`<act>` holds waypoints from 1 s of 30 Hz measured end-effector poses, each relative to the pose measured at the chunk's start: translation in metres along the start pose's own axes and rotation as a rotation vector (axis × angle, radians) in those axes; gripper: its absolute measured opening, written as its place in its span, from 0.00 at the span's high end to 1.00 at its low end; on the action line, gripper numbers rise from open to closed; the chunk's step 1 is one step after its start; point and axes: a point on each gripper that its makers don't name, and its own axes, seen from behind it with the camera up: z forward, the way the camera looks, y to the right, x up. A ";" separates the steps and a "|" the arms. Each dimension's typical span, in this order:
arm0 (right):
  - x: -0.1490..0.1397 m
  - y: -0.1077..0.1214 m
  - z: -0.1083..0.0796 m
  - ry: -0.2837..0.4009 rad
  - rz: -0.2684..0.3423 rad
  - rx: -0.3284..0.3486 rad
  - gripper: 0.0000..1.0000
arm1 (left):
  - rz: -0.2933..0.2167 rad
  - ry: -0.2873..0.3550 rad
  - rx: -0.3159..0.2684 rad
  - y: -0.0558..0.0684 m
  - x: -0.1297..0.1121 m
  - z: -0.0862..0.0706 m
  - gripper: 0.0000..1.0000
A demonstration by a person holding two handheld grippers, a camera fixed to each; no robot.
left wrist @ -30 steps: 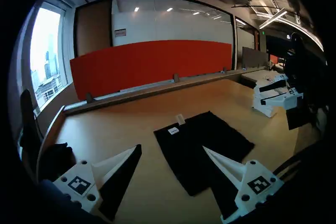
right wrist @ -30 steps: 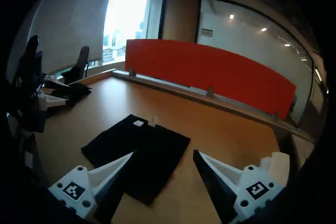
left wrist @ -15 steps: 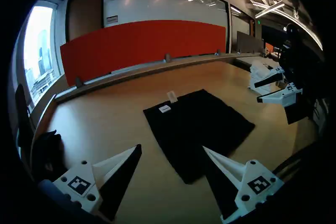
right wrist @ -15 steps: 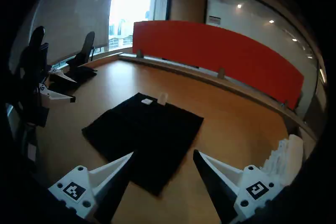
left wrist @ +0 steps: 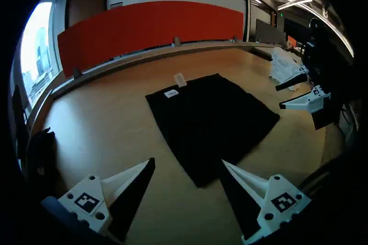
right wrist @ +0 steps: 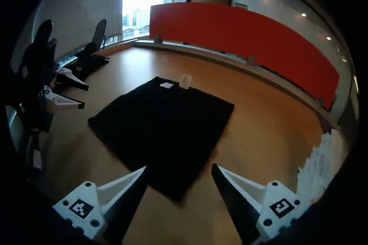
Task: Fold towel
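Towel point(left wrist: 211, 116) flat on table point(left wrist: 106, 121) | L gripper point(left wrist: 187, 161) fingers apart, empty | R gripper point(right wrist: 179, 167) fingers apart, empty

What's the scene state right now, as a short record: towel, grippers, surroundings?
towel: black, spread flat, unfolded, on the wooden table
tag: white, at the towel's far edge
left gripper: open, empty, aimed at the towel's near corner
right gripper: open, empty, aimed at the towel's near edge
surroundings: red divider behind the table; white pile on the right
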 end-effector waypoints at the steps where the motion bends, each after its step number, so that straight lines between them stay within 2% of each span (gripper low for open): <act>1: -0.003 -0.001 0.001 -0.007 -0.001 0.003 0.00 | 0.001 -0.007 -0.004 0.001 -0.002 0.002 0.04; 12: -0.037 -0.009 0.011 -0.099 -0.024 0.043 0.03 | 0.006 -0.098 -0.034 0.010 -0.030 0.019 0.03; 24: -0.052 -0.010 0.018 -0.153 -0.023 0.078 0.06 | 0.017 -0.171 -0.055 0.016 -0.045 0.029 0.04; 30: -0.057 -0.009 0.020 -0.169 -0.023 0.081 0.08 | 0.024 -0.199 -0.066 0.022 -0.052 0.031 0.08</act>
